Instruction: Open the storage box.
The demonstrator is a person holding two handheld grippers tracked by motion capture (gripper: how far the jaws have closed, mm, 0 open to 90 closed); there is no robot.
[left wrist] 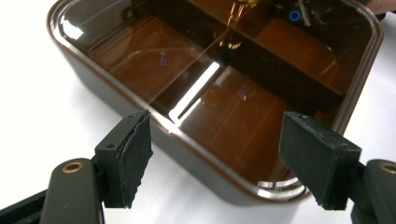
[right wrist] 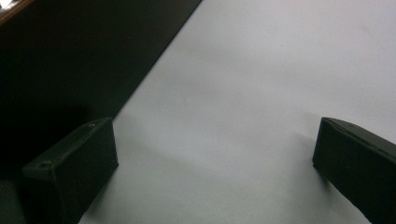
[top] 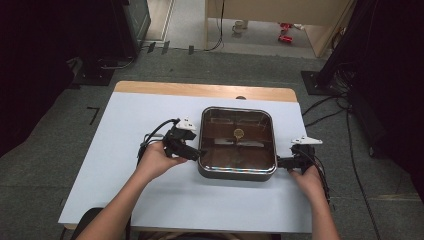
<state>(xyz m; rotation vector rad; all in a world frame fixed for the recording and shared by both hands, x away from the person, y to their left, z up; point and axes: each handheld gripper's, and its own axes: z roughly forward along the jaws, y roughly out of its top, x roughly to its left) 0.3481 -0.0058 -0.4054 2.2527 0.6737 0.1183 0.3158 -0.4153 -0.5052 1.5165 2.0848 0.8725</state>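
A square dark box [top: 235, 174] with a glossy brown see-through lid sits on the pale table; dividers show inside it, and a small gold knob [top: 239, 133] sits at the lid's middle. My left gripper [top: 199, 154] is at the box's left side near its front corner. In the left gripper view the jaws [left wrist: 215, 154] stand apart above the box's rim [left wrist: 154, 123], and the pads press on nothing. My right gripper [top: 279, 162] is at the box's right side. Its jaws [right wrist: 215, 163] are wide apart over bare table, with the box's dark wall [right wrist: 70, 60] just beside the left jaw.
The white table [top: 150, 190] has a wooden strip [top: 200, 90] along its far edge. Dark stands and cables [top: 325, 105] lie on the floor to the left and right. The person's forearms [top: 120, 205] come in from the bottom edge.
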